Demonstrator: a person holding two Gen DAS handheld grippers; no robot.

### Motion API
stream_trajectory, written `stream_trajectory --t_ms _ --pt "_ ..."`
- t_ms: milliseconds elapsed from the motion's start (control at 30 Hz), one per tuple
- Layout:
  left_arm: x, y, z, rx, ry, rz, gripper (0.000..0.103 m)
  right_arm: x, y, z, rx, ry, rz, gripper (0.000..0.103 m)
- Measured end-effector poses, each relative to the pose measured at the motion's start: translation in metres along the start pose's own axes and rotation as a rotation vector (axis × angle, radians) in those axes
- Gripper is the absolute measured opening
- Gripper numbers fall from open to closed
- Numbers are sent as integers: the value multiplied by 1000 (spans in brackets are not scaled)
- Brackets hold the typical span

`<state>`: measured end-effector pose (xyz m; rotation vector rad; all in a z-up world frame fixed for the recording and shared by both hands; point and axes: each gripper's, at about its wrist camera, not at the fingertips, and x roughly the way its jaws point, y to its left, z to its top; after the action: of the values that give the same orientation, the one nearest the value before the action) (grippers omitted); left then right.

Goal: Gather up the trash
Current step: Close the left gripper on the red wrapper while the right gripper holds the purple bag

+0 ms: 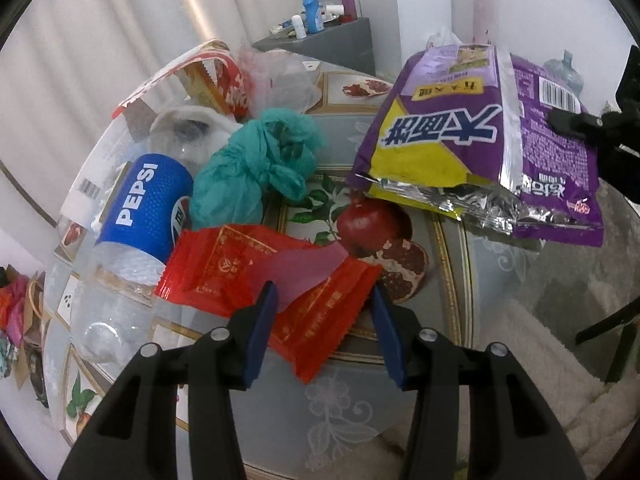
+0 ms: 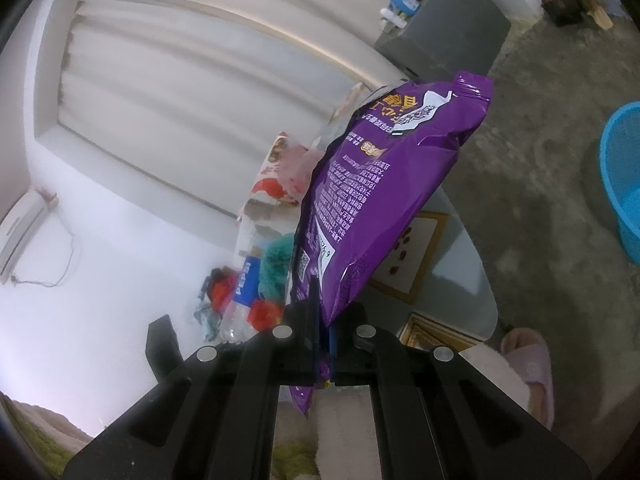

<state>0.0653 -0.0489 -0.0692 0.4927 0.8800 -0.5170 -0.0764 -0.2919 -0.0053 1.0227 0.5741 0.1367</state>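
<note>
My left gripper (image 1: 324, 300) is open, its blue pads on either side of a red snack wrapper (image 1: 272, 284) lying on the table. My right gripper (image 2: 322, 316) is shut on a purple snack bag (image 2: 384, 196) and holds it in the air; the bag also shows in the left wrist view (image 1: 500, 144), above the table's right side. A Pepsi bottle (image 1: 144, 216), a crumpled teal bag (image 1: 260, 160), a clear plastic bag (image 1: 288, 80) and a red-and-white wrapper (image 1: 216, 76) lie on the table to the left.
The round table (image 1: 452, 264) has a glass top with pomegranate prints. A grey cabinet (image 1: 320, 40) with bottles stands behind it. A blue basin (image 2: 624, 180) sits on the floor at right. A pink slipper (image 2: 528, 364) lies near the table.
</note>
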Motion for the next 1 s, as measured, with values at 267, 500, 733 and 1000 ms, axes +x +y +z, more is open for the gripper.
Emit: stream_trajectory --t_ms 267,500,733,1000 --pt "1 2 3 -32 -3 -45 28 8 -3 2 21 6 -1 2" --pt "2 -2 6 -14 -7 -51 11 7 -5 2 23 3 2 2" --pt "-7 5 8 -32 -29 -60 5 2 -3 -1 11 -12 6 2" --pt "-30 3 9 -47 -84 -58 2 -12 8 -4 -29 -38 -13 2"
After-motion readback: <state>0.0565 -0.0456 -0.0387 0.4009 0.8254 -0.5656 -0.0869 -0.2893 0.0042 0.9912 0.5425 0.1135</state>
